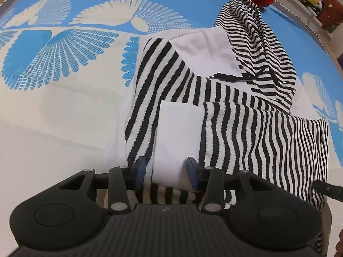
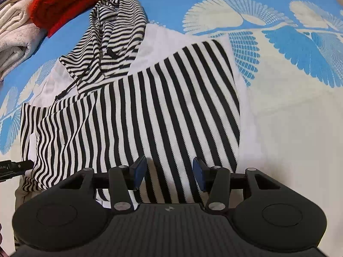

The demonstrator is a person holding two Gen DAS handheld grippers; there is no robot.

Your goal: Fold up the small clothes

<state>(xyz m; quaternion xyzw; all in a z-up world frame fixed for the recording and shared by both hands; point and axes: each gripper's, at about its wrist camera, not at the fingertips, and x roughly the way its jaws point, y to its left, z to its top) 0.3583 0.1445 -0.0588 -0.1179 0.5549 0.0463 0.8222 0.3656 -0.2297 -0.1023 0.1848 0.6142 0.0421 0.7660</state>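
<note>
A black-and-white striped hooded top (image 2: 150, 111) lies partly folded on a blue bedspread (image 1: 90, 4) patterned with cream feather fans, a red garment (image 2: 70, 2) and folded cream towels (image 2: 15, 34) by its far edge. The left gripper (image 1: 166, 171) stands half open astride the top's white cuff (image 1: 180, 137) without pinching it; the right gripper (image 2: 169, 171) hangs half open over the stripes, holding nothing.

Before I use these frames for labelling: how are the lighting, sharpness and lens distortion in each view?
Left wrist view: even, soft light, no glare; the hoodie is sharp; fisheye bends the bed cover edges; the left gripper throws little shadow. Right wrist view: the same flat light; stripes stay crisp; the red garment and towel are squeezed into the corner.
</note>
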